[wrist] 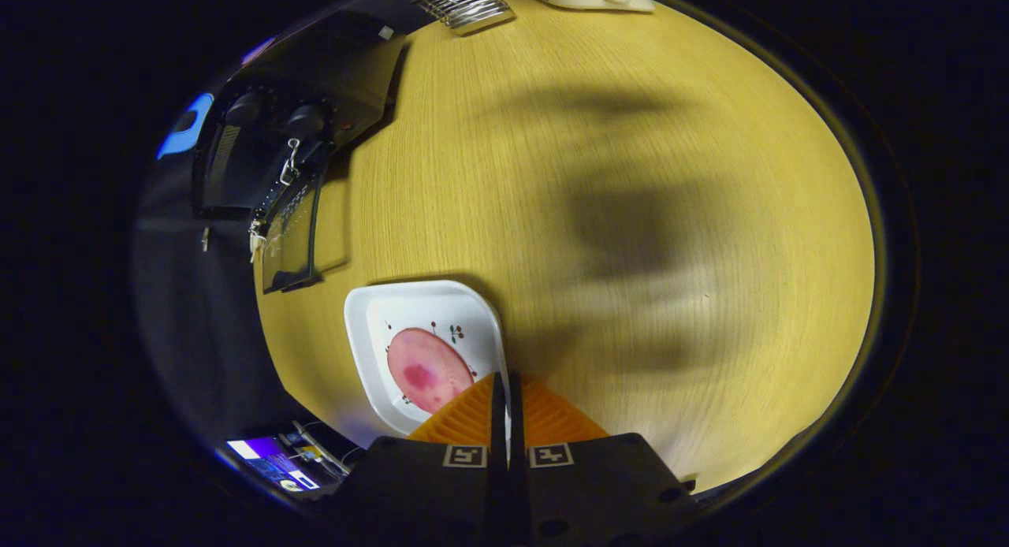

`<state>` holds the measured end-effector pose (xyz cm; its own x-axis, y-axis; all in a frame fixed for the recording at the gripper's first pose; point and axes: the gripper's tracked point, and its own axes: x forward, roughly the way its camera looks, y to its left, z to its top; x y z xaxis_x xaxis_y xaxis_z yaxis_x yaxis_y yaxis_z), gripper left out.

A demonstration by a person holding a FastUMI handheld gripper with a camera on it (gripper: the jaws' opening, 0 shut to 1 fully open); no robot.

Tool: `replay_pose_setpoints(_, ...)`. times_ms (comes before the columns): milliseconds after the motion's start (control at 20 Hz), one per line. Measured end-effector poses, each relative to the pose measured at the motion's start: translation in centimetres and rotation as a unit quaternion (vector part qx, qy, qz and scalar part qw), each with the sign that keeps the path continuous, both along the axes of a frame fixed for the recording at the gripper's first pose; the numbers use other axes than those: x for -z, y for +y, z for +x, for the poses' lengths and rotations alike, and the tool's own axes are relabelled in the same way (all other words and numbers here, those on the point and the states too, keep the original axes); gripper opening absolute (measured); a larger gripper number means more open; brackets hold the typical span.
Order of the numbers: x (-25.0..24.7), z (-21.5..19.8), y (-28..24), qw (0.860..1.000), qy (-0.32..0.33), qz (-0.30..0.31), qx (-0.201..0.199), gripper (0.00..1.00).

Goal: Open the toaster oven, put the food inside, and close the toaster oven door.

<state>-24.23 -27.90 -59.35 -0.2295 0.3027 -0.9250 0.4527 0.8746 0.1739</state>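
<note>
No words, brands or numbers can be read anywhere. The only signs are two square black-and-white coded markers (506, 455) on the body of the gripper (508, 389), one behind each finger; its fingers stand closed together with only a thin slit between them. The toaster oven (272, 149) has marks around its knobs, too small and dark to make out. The plate (370, 326) carries small painted sprigs, not writing.

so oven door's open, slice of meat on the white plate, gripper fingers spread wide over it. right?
Not quite: the gripper fingers are closed together, not spread wide. The gripper view shows that. The toaster oven door is open, and the slice of meat lies on the white plate.
</note>
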Motion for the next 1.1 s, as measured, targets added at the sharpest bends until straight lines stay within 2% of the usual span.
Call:
replay_pose_setpoints(150, -0.4, 0.0, 0.2, 0.996, -0.002, 0.025, 0.082, 0.05)
replay_pose_setpoints(250, -0.5, 0.0, 0.0, 0.990, -0.021, 0.022, 0.139, 0.05)
replay_pose_setpoints(550, -1.8, -1.1, 4.4, 0.959, -0.089, 0.030, 0.267, 0.05)
replay_pose_setpoints(850, -5.1, -2.4, 9.8, 0.922, -0.144, 0.002, 0.359, 0.05)
replay_pose_setpoints(1100, -7.1, 1.6, 17.4, 0.885, -0.187, 0.017, 0.426, 0.05)
